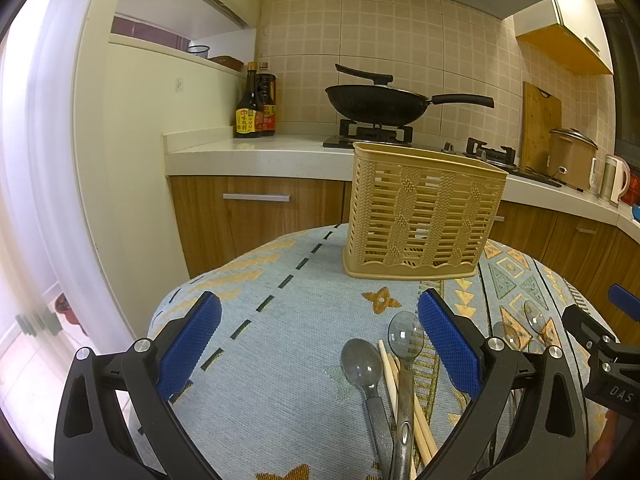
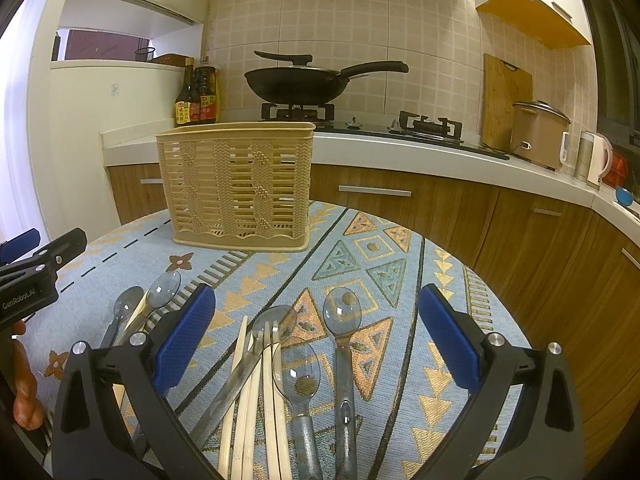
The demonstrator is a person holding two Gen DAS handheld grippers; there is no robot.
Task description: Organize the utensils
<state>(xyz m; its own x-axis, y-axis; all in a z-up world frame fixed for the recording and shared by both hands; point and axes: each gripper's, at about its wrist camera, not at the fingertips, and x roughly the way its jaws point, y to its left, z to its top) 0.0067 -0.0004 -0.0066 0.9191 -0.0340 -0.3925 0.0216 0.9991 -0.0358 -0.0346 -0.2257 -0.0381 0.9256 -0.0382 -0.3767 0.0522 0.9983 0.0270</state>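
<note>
Left gripper (image 1: 320,340) and right gripper (image 2: 316,328) both gape empty over spoons (image 2: 342,312) and chopsticks (image 2: 268,380) before the basket (image 2: 236,184)

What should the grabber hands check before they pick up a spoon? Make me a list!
1. Left tongs open: ok.
2. Right tongs open: ok.
3. Both tongs empty: ok.
4. Beige utensil basket upright on the patterned tablecloth: ok.
5. Basket empty inside: cannot tell, only its slatted sides show.
6. Clear spoons free to lift: not ok for all, one lies crossed with the chopsticks.
</note>
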